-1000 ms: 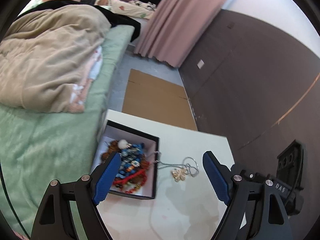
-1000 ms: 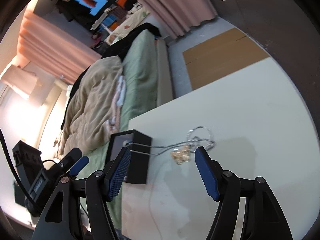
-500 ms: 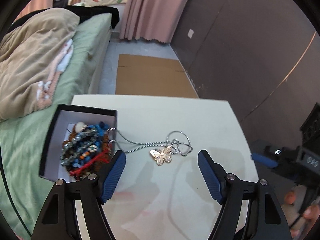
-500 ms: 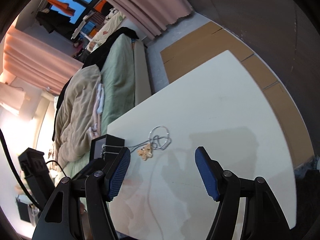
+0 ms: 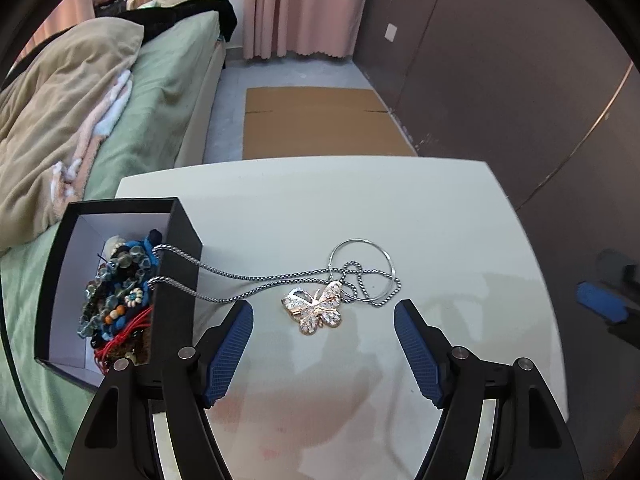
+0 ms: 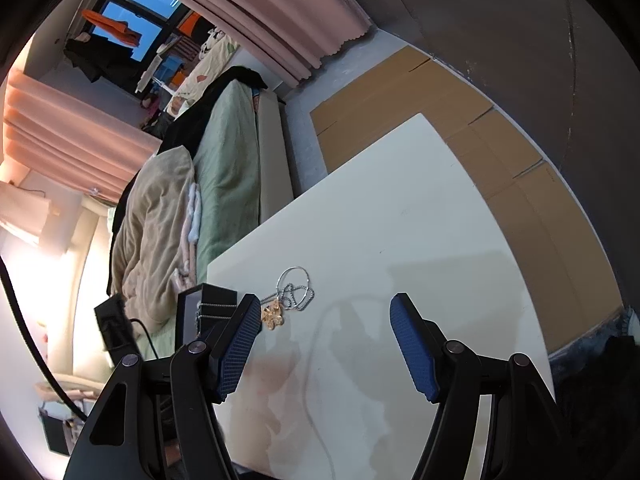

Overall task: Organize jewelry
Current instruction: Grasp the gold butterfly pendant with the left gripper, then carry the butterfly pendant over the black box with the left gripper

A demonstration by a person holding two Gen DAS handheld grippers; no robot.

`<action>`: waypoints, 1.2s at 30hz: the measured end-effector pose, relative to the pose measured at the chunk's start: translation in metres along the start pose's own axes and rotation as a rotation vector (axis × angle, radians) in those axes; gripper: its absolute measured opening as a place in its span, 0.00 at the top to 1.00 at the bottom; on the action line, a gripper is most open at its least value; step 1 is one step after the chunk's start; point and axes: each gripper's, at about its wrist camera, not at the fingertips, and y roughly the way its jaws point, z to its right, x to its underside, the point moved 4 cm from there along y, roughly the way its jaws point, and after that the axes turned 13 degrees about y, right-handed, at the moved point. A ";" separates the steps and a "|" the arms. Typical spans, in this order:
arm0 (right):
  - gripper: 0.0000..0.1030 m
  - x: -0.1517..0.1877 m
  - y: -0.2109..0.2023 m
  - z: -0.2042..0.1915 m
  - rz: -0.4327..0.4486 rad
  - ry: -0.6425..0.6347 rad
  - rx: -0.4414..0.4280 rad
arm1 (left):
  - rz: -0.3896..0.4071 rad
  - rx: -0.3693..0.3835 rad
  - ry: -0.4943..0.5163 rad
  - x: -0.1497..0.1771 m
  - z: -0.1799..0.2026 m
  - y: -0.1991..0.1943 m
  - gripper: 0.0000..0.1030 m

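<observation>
Both grippers' jaws gape, grasping nothing; left gripper [image 5: 323,326] has just been narrowing, right gripper [image 6: 323,322] hovers.
Butterfly necklace [image 5: 316,307] sparkles, its chain draped over black jewelry box [image 5: 182,276] on white table [image 5: 320,200].

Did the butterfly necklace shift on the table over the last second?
No. The butterfly necklace lies as before: chain draped over the black box wall, pendant beside the silver ring. Only the camera view changed.

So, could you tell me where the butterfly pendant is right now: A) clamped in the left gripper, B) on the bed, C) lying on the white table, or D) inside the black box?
C: the butterfly pendant lies on the white table, ahead of the open left gripper, outside the black box.
</observation>
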 end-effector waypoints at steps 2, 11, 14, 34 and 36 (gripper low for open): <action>0.34 -0.001 0.000 0.001 0.000 0.000 0.000 | -0.018 -0.027 0.009 0.000 0.000 0.009 0.28; 0.34 -0.009 0.003 0.001 -0.015 -0.007 0.003 | -0.061 -0.116 0.080 0.002 0.007 0.034 0.32; 0.34 -0.010 0.005 0.000 -0.019 -0.012 0.009 | -0.060 -0.110 0.070 0.003 0.004 0.040 0.34; 0.34 0.009 0.041 -0.019 -0.085 -0.085 0.035 | 0.061 0.024 -0.040 -0.004 -0.025 -0.014 0.60; 0.34 0.012 0.047 -0.023 -0.093 -0.101 0.039 | 0.087 0.037 -0.070 -0.006 -0.035 -0.025 0.60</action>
